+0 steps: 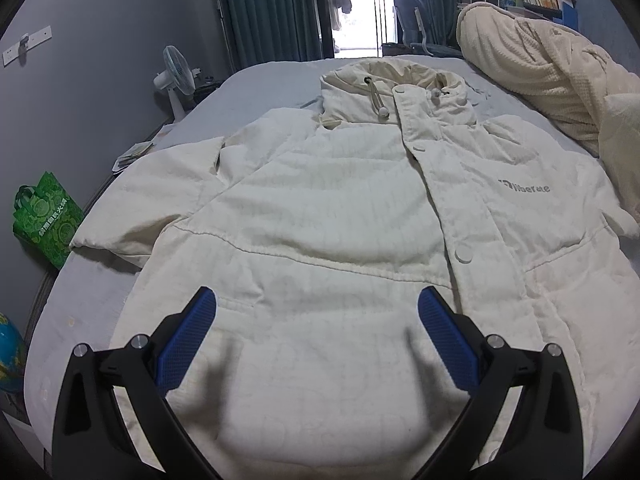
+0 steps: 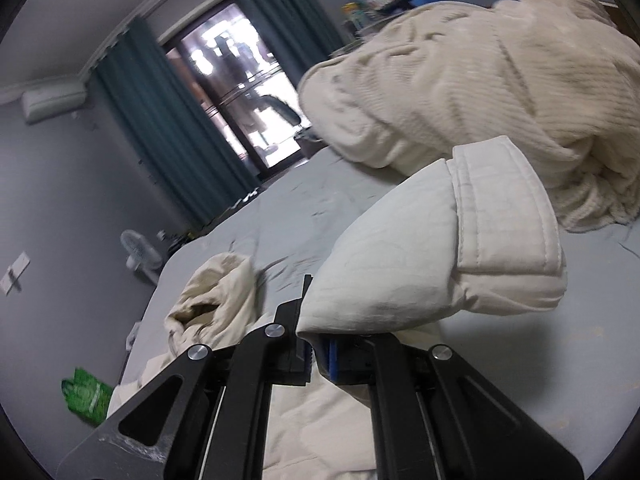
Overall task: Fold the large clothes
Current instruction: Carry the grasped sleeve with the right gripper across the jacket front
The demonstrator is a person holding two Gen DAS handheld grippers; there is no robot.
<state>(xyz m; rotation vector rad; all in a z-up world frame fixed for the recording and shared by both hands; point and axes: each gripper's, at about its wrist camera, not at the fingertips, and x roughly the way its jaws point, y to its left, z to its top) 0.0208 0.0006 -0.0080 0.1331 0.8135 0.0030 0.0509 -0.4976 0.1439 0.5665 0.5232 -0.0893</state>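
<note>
A cream padded hooded jacket (image 1: 320,208) lies front up and buttoned on the grey bed (image 1: 272,80), hood at the far end. Its left sleeve (image 1: 160,196) is spread out toward the bed's left edge. My left gripper (image 1: 316,312) is open and empty, hovering over the jacket's lower hem with blue pads (image 1: 184,340) wide apart. In the right wrist view my right gripper (image 2: 316,352) is shut on the jacket's right sleeve (image 2: 420,260) and holds its cuff lifted above the bed. The hood (image 2: 216,296) shows to the left.
A bunched cream fleece blanket (image 1: 552,80) lies at the bed's far right, also in the right wrist view (image 2: 480,88). A white fan (image 1: 176,76), a green bag (image 1: 44,220) and a globe (image 1: 10,352) stand on the floor at left. A window with teal curtains (image 1: 264,8) is behind.
</note>
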